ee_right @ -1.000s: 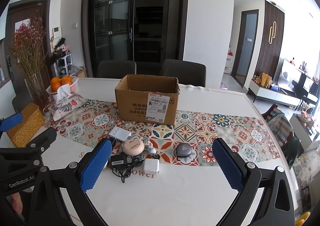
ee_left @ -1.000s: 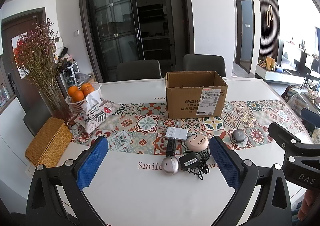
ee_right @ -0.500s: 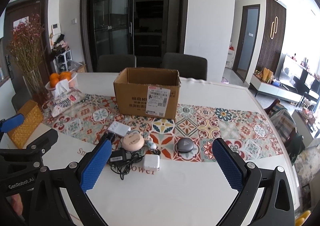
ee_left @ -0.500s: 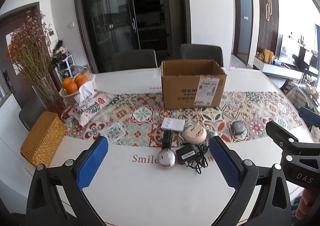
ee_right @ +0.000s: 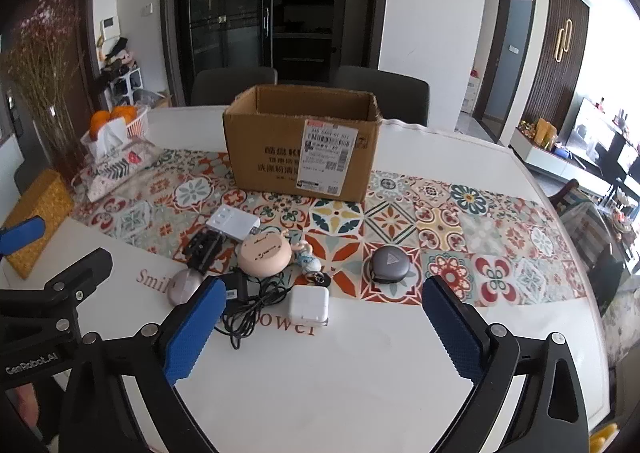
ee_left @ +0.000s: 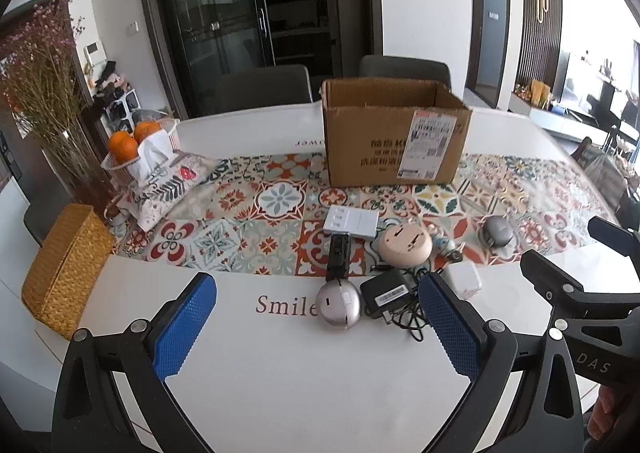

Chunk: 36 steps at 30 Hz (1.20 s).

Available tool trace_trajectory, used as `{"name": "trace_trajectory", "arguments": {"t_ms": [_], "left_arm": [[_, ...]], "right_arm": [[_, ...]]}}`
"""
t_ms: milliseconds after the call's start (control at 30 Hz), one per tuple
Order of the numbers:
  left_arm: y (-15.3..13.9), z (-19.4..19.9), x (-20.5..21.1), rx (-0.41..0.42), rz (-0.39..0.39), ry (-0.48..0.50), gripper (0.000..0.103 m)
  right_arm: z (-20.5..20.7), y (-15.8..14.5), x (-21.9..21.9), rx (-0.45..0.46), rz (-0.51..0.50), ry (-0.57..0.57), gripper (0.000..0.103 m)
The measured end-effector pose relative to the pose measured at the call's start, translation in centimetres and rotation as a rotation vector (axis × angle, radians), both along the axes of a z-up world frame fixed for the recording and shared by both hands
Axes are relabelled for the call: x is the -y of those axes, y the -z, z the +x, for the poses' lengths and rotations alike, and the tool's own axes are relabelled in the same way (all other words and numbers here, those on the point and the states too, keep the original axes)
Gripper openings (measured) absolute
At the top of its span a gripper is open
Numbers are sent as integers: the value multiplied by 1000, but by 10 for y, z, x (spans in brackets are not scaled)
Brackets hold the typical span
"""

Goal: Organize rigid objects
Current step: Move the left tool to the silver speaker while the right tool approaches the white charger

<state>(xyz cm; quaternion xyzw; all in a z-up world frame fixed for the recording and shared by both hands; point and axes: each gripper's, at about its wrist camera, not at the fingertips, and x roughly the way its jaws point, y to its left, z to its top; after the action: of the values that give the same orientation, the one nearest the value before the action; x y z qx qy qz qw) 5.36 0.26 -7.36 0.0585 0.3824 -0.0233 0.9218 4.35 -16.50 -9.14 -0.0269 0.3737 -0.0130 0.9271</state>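
The small gadgets are all bunched near the counter's front edge: white charger point(ee_right: 309, 304), pink round case point(ee_right: 265, 255), silver puck point(ee_left: 338, 304), black adapter point(ee_left: 387, 295), grey case point(ee_right: 389, 263) a bit apart. Cardboard box point(ee_right: 302, 147) sits open behind them mid-counter. Both cameras have crept in closer over the last second, so the pile looks bigger now. Left tongs point(ee_left: 316, 329) and right tongs point(ee_right: 320, 333) are spread wide, holding nothing. Nothing's boxed yet, looks like the first pickup is coming.
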Motion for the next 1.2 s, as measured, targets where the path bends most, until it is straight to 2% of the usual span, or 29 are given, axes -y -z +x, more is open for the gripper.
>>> {"name": "trace_trajectory", "arguments": {"t_ms": [133, 433, 733, 967, 1200], "left_arm": [[18, 10, 3, -27, 29, -1, 103], [61, 35, 6, -110, 38, 9, 103], [97, 48, 5, -154, 80, 4, 103], [109, 55, 3, -163, 99, -7, 103], [119, 62, 2, -174, 98, -12, 103]], "right_arm": [[12, 21, -1, -28, 11, -6, 94], [37, 74, 6, -122, 56, 20, 81], [55, 119, 1, -188, 38, 24, 70], [66, 136, -2, -189, 32, 18, 67], [77, 147, -3, -191, 21, 22, 57]]}}
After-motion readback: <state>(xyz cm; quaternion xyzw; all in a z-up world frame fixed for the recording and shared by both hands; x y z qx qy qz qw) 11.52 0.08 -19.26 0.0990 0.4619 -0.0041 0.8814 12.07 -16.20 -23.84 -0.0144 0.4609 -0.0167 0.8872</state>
